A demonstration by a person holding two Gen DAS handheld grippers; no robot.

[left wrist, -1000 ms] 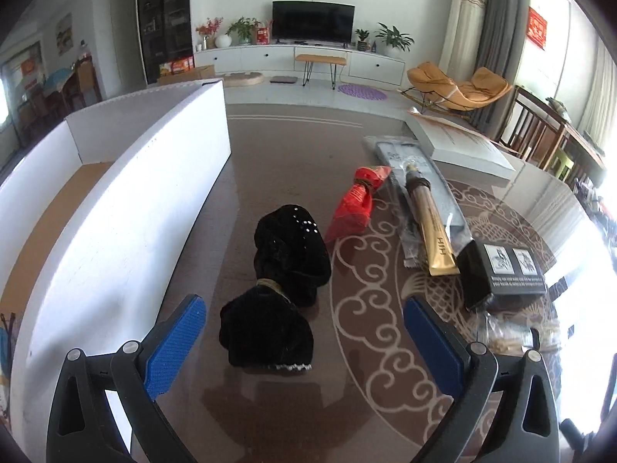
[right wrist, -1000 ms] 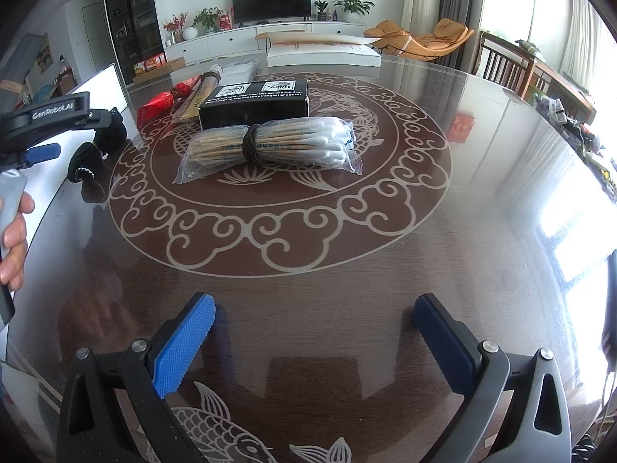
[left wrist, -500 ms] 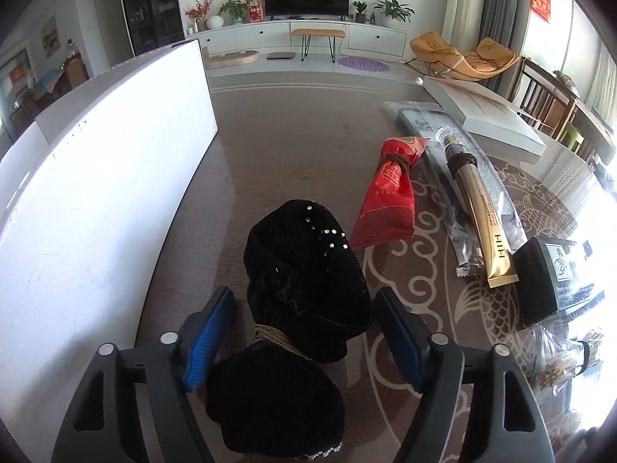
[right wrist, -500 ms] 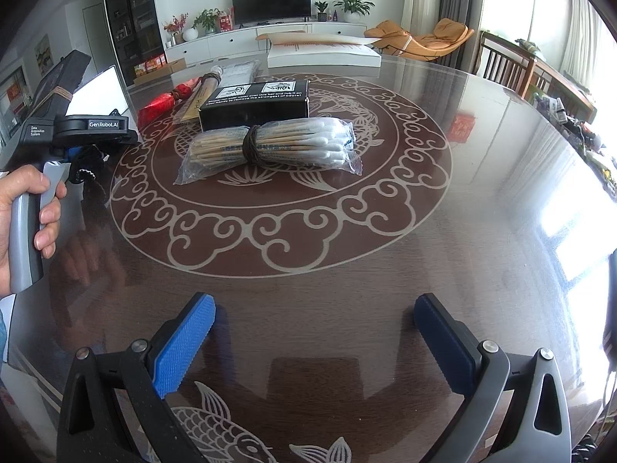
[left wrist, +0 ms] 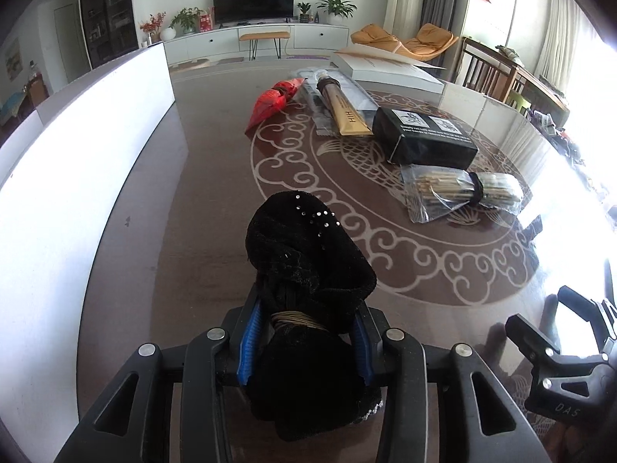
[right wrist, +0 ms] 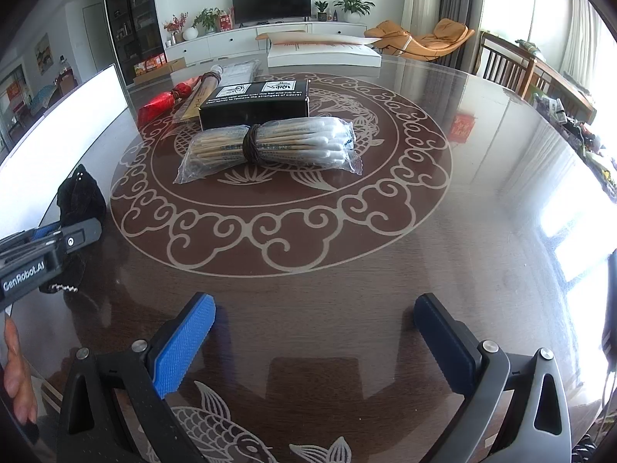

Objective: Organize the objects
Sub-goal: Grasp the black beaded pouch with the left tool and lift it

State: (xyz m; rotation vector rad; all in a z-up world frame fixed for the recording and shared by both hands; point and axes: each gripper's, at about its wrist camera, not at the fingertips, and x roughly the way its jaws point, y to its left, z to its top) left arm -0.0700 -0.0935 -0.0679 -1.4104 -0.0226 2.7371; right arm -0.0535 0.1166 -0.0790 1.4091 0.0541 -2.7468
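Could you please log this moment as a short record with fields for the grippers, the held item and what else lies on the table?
left gripper: jaws closing around the tied waist of the black bundle
right gripper: open, nothing between the jaws, above bare table
row on table, far to near: red pouch, gold tube, black box, swab bag
left of bundle: white bin
far edge: white flat box
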